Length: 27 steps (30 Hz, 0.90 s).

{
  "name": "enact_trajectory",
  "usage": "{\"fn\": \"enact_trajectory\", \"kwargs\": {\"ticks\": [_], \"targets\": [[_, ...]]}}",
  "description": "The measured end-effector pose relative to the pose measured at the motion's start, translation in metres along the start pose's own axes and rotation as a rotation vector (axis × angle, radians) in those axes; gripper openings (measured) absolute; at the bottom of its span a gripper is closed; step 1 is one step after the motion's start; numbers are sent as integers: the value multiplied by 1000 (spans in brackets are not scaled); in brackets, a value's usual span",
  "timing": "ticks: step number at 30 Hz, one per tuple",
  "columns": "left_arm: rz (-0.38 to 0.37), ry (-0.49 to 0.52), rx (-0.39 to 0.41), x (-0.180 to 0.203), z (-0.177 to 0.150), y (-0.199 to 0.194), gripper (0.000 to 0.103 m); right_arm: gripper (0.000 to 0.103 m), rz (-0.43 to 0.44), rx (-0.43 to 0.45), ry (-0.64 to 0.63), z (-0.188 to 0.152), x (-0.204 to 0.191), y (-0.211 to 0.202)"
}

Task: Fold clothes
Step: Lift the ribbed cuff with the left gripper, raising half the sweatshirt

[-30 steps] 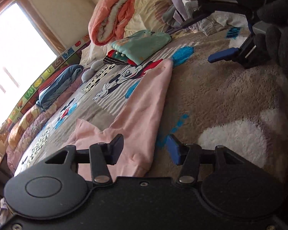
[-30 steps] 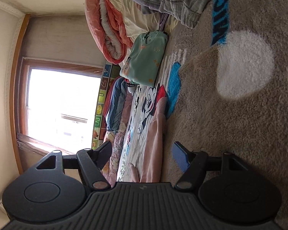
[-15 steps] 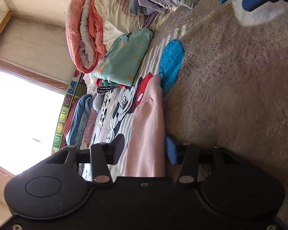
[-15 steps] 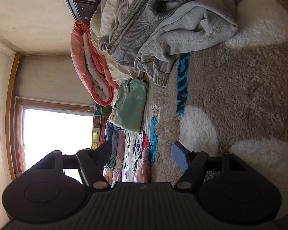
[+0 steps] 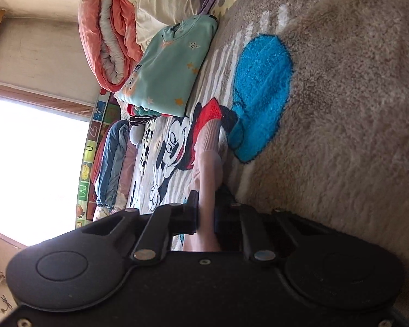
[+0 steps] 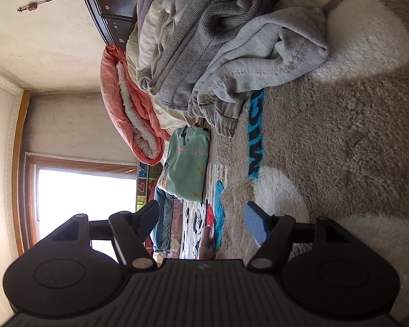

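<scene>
Fabric fills the closest part of the left wrist view: the left gripper (image 5: 205, 214) has its jaws drawn in on a bunched edge of the pink garment (image 5: 208, 163), which runs forward from between the fingers as a narrow ridge over the plush cartoon blanket (image 5: 340, 95) covering the bed. The right gripper (image 6: 200, 218) stands with its jaws spread wide and nothing between them, hovering over the same blanket; in its view only a sliver of the pink garment shows low down, just ahead of the gripper body, so how near it sits to the cloth cannot be told. Judging by this, the step in hand is taking hold of the garment for a fold, with one side pinched and the other not yet gripped. The next move likely calls for the right gripper to find a matching edge or corner of the pink cloth and close on it, so that both ends can lift together and the layer carries over evenly; lifting from the left pinch alone would probably drag it askew. Farther off, a folded mint-green top (image 5: 171, 65) lies on a small stack of clothes, a heap of grey garments (image 6: 231, 49) waits unfolded beyond, and a rolled orange quilt (image 5: 106, 32) rests against the wall by the bright window (image 5: 32, 169).
</scene>
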<state>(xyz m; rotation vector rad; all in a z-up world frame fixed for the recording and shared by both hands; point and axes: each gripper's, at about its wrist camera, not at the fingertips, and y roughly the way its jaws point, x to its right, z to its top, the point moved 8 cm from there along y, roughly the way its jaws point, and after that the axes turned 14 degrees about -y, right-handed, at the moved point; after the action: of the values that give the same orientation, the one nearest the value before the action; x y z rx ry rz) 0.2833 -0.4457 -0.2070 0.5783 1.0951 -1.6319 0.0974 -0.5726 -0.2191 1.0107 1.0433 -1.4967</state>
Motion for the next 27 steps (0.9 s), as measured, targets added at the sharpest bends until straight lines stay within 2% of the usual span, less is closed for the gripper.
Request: {"fn": "enact_trajectory", "kwargs": {"ticks": [2, 9, 12, 15, 17, 20, 23, 25, 27], "targets": [[-15, -40, -6, -8, 3, 2, 5, 69, 2, 12, -1, 0, 0, -1], [-155, -435, 25, -104, 9, -33, 4, 68, -22, -1, -102, -10, -10, -5], [-234, -600, 26, -144, 2, -51, 4, 71, 14, -64, -218, -31, -32, -4], [-303, -746, 29, -180, -14, -67, 4, 71, 122, -182, -457, -73, -77, -2], [-310, -798, 41, -199, -25, -78, 4, 71, 202, -271, -663, -112, -111, -3], [-314, -872, 62, -225, -42, -90, 3, 71, 267, -388, -938, -176, -144, -1], [-310, -939, 80, -249, -62, -100, 3, 69, 260, -486, -1115, -232, -155, 3], [-320, -977, 93, -264, -76, -106, 3, 62, 228, -535, -1230, -261, -155, 6], [-314, -998, 100, -276, -91, -110, 3, 61, 213, -580, -1318, -287, -154, 5]]}}
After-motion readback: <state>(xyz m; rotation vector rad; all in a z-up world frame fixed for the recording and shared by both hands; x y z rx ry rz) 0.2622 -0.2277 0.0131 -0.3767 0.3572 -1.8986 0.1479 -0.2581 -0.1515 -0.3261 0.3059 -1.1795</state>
